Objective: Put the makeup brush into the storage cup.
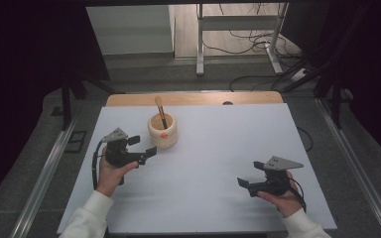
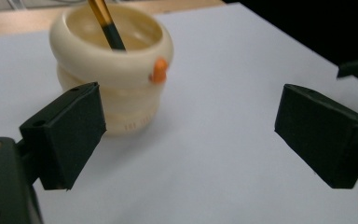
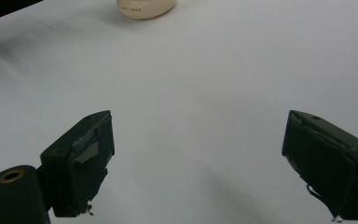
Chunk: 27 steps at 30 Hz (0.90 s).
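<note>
White sheeting covers the table, and near its left edge the left gripper hangs with its jaws released and spread wide, holding nothing, aimed at the cream ceramic pot just beside it. That pot stands upright toward the far edge, left of the table's middle, with a small orange knob on its wall and 1 brush leaning inside, handle up. In the left gripper view the pot sits ahead and off toward 1 of the jaws, not centred between them. To do the reach well, I judge the hand should swing until the pot lies midway in the gap, then close low on the wall rather than on the rim, slowly, so the glazed body does not slip or tip the brush out. Farther right, near the near right corner, the right gripper rests with its jaws likewise released and empty, well apart from the pot. Count: 1 pot, 1 brush, 2 grippers.
</note>
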Available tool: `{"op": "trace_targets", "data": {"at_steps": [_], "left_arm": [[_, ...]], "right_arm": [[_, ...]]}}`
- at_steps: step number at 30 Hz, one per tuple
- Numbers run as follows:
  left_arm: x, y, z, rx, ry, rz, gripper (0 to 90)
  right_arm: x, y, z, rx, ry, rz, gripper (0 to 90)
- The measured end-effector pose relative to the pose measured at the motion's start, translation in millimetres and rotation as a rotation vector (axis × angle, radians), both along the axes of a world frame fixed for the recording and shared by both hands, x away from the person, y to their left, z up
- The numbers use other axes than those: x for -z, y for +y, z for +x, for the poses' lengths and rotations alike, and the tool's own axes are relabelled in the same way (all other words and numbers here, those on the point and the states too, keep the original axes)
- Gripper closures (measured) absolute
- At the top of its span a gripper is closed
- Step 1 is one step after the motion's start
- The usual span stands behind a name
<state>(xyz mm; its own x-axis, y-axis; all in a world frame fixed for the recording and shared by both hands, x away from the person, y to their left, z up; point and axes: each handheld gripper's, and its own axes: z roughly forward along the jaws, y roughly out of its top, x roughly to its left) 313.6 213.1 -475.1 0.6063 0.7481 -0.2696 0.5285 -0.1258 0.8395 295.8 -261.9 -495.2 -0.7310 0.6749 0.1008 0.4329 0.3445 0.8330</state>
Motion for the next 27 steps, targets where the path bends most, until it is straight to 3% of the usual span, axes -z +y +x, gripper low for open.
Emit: {"op": "trace_targets", "data": {"at_steps": [7, 10, 14, 21, 24, 27], "left_arm": [[16.3, 7.9, -27.0, -0.033, 0.011, 0.064, 9.5], [24.1, 10.8, -37.3, -0.065, 0.029, 0.069, 10.3], [33.2, 10.2, -47.7, -0.063, 0.04, 0.115, 10.3], [41.4, 5.6, -62.9, -0.078, 0.065, 0.162, 10.7], [44.2, 3.1, -68.8, -0.083, 0.056, 0.216, 10.8], [43.8, 5.6, -73.9, -0.096, 0.049, 0.212, 11.4]], "right_arm": [[1.6, 0.7, 0.1, 0.006, 0.004, -0.01, 9.3], [1.9, 0.7, 0.2, 0.006, 0.004, -0.012, 9.3], [2.3, 0.9, 0.4, 0.002, 0.002, -0.019, 9.3], [2.7, 0.0, 0.5, 0.001, -0.002, -0.025, 9.3], [3.2, 0.0, 0.7, 0.001, 0.0, -0.029, 9.3], [3.2, 0.1, 0.6, 0.002, -0.001, -0.031, 9.3]]}}
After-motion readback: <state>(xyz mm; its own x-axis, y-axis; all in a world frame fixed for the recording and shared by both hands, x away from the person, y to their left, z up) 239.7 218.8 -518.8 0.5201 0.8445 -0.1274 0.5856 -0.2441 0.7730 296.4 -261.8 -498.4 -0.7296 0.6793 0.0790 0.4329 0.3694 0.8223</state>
